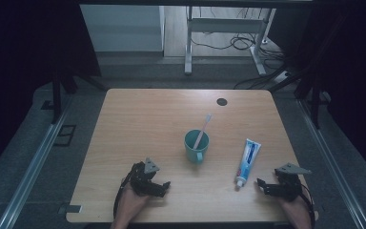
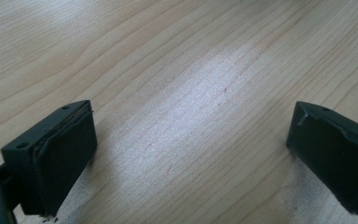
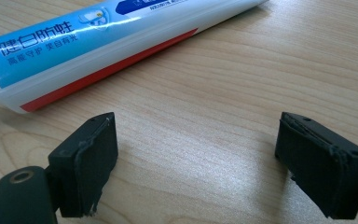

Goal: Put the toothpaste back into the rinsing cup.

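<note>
A teal mug (image 1: pixel 196 146) stands near the middle of the wooden table (image 1: pixel 138 119), with a pale toothbrush (image 1: pixel 203 129) leaning in it. A white and blue toothpaste tube (image 1: pixel 247 161) lies flat to the mug's right, its cap toward the front edge. My right gripper (image 1: pixel 263 185) rests open just right of the cap; in the right gripper view the tube (image 3: pixel 98 42) lies beyond the jaws, nothing between them (image 3: pixel 196 163). My left gripper (image 1: pixel 163 187) sits open near the front edge, left of the mug, over bare wood (image 2: pixel 191 154).
A small dark round disc (image 1: pixel 221 101) lies near the table's far edge. Beyond the table stand white desk legs (image 1: pixel 188 47) and loose cables (image 1: pixel 238 43) on the floor. Dark curtains flank both sides.
</note>
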Tool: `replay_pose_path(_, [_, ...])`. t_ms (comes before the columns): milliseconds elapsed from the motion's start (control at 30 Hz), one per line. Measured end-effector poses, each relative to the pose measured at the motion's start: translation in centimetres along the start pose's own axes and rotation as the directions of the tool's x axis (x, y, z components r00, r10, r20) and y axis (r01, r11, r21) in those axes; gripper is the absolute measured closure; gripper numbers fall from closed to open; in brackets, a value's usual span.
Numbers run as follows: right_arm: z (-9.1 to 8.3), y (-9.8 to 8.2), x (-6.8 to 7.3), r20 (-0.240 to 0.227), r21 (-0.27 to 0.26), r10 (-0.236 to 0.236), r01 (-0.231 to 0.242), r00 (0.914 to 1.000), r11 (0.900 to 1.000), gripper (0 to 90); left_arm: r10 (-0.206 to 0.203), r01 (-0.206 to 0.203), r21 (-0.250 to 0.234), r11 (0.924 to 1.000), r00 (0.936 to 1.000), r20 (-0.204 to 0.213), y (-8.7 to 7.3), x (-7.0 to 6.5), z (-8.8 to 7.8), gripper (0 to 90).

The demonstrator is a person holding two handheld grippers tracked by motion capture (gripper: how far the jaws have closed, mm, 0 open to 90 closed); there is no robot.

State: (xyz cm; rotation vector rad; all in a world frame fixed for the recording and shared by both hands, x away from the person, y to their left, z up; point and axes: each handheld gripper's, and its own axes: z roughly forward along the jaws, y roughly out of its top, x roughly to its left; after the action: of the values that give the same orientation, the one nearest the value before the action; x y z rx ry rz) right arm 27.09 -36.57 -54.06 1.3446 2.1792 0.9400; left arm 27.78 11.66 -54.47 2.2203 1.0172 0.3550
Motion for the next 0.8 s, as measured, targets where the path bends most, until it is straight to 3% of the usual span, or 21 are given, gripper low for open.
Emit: replay_pose_path(800, [-0.48, 0.40, -0.05, -0.026, 0.007, -0.019, 0.019, 0.9995, 1.000, 5.9, -0.005, 0.005, 0.000, 1.0000, 1.0000, -0.003, 0.00, 0.00, 0.00, 1.6])
